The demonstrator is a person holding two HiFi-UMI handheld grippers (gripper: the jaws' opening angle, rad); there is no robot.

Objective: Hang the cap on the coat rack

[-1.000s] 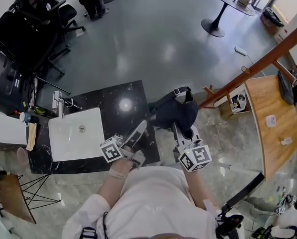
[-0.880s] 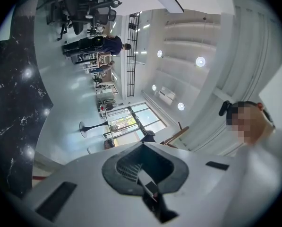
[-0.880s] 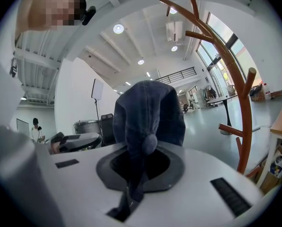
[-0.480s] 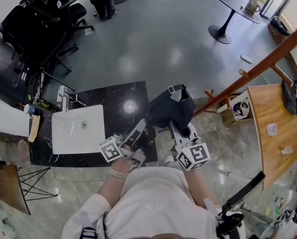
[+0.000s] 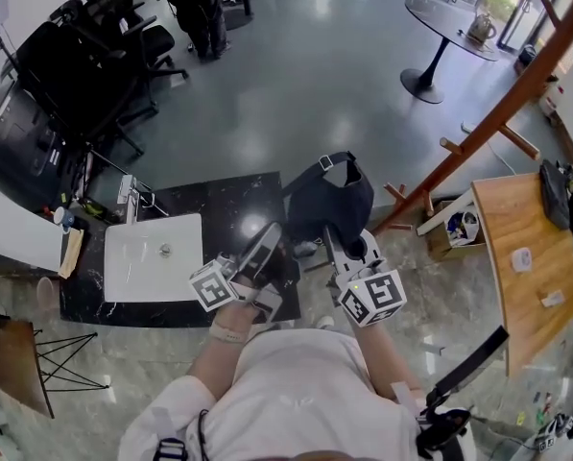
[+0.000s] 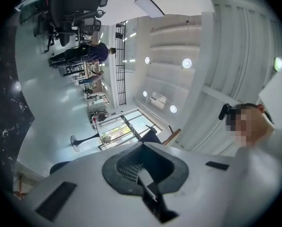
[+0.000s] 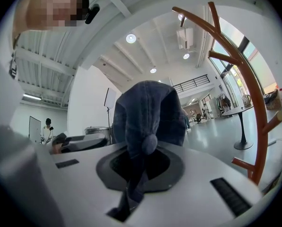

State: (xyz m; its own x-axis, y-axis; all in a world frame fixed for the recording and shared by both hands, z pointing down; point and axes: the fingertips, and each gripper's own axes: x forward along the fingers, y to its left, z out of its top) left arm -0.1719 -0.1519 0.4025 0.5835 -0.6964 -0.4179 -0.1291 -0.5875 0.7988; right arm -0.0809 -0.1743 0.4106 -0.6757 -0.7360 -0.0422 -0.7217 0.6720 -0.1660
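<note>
A dark navy cap [image 5: 326,198] hangs from my right gripper [image 5: 338,240], which is shut on the cap's edge. In the right gripper view the cap [image 7: 150,115] fills the middle, its fabric pinched between the shut jaws of the right gripper [image 7: 140,157]. The wooden coat rack [image 5: 497,113] slants up to the right of the cap, with pegs [image 5: 452,146] sticking out; its curved pole [image 7: 247,84] rises at the right gripper view's right, apart from the cap. My left gripper [image 5: 260,254] is beside the cap, shut and holding nothing [image 6: 143,171].
A black marble counter [image 5: 228,209] with a white sink [image 5: 156,257] and faucet [image 5: 132,195] lies below left. Office chairs [image 5: 75,56] stand far left and a round table [image 5: 449,17] far right. A wooden desk [image 5: 526,248] and a box [image 5: 457,227] sit near the rack's foot.
The right gripper has lifted the cap a little away from me. The view has shifted, so the rack's pole stands steeper. The left gripper has kept its place beside the cap.
</note>
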